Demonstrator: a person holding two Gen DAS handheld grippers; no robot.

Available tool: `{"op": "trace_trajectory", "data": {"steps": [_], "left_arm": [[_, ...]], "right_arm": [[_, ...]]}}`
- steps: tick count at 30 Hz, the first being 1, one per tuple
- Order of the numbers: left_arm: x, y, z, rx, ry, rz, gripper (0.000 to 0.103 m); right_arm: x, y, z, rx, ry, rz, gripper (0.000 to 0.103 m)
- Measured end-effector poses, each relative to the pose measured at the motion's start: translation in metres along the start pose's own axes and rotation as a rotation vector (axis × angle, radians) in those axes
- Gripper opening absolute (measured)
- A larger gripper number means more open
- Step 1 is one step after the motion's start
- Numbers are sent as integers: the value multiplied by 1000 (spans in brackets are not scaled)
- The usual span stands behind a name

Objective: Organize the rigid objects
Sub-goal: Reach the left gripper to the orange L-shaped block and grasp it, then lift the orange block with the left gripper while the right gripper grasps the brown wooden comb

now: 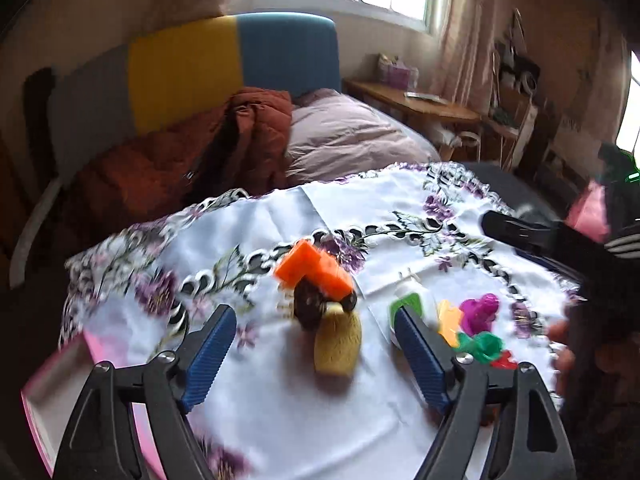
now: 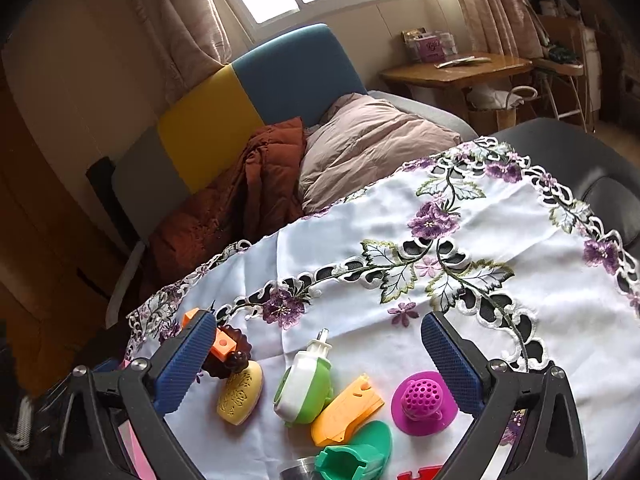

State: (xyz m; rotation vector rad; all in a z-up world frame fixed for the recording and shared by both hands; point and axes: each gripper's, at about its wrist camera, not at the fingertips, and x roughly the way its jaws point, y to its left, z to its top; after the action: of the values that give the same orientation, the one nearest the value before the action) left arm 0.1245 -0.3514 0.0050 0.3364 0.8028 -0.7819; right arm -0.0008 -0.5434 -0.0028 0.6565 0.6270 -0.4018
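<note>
Small rigid objects lie on a white floral tablecloth (image 2: 400, 240). In the right wrist view: a yellow oval soap-like piece (image 2: 240, 396), a green and white plug-in device (image 2: 304, 388), an orange-yellow flat piece (image 2: 346, 410), a magenta perforated cap (image 2: 424, 402), a green plastic piece (image 2: 356, 452), an orange block (image 2: 222, 346) on a dark brown fluted mould (image 2: 234, 350). My right gripper (image 2: 316, 354) is open and empty above them. In the left wrist view my left gripper (image 1: 316, 344) is open and empty, with the yellow piece (image 1: 338, 344) between its fingers and the orange block (image 1: 312, 270) beyond.
A pink tray or box (image 1: 52, 396) sits at the table's left edge. The right gripper's body (image 1: 532, 232) and a hand show at the right of the left wrist view. A bed with a brown quilt (image 2: 240, 208) and pillow (image 2: 368, 148) lies behind the table.
</note>
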Motion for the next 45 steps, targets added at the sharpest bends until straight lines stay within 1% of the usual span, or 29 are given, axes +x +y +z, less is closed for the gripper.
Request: {"op": "trace_trajectory", "data": {"steps": [3,5,12,14,15,16,17,19,20,22,26,28,31,34,37,39,41,42,45], "left_arm": [[26,1,11,10,44,-12,91],[41,0,17,30,57,-2,91],[75,-14,28,155,81,22,91],[88,-17,30,193,106,47,91],[93,-16,29,200,111,56,81],[96,-14,28,198,124,43,69],[97,-11,26,186,130,29,69],[88,-5,23,147,99,6,66],[82,-1,20,128,84,-11,65],[68,2,11,100,63,-14,65],[35,14,-18,-10,31,-52,65],[22,17,-39,-64,43,-67,64],[8,17,-70,-97,55,-57,64],[-2,14,-96,-121,81,-44,64],[-10,6,-119,-122,92,-17,64],[-11,0,-134,-123,103,-12,64],[-9,-4,-144,-121,113,-11,64],[-11,-5,-146,-111,98,-7,64],[-12,-7,-146,-111,90,-14,64]], "right_arm": [[2,-3,1,18,9,14,103],[3,-4,1,32,20,26,103],[5,-8,2,67,38,60,103],[7,-9,1,75,48,67,103],[7,-9,1,78,51,70,103],[8,-9,1,80,54,71,103],[8,-9,1,80,56,69,103],[9,-10,1,80,54,61,103],[9,-10,1,81,55,60,103],[9,-10,1,78,55,58,103],[10,-8,0,62,61,42,103],[12,-6,-2,48,69,36,103],[14,-1,-4,18,82,34,103],[18,3,-7,-5,102,42,103],[21,11,-11,-46,124,57,103],[23,19,-15,-82,140,72,103],[24,31,-20,-137,150,84,103],[24,36,-22,-166,155,89,103],[29,57,-32,-265,194,110,103]]}}
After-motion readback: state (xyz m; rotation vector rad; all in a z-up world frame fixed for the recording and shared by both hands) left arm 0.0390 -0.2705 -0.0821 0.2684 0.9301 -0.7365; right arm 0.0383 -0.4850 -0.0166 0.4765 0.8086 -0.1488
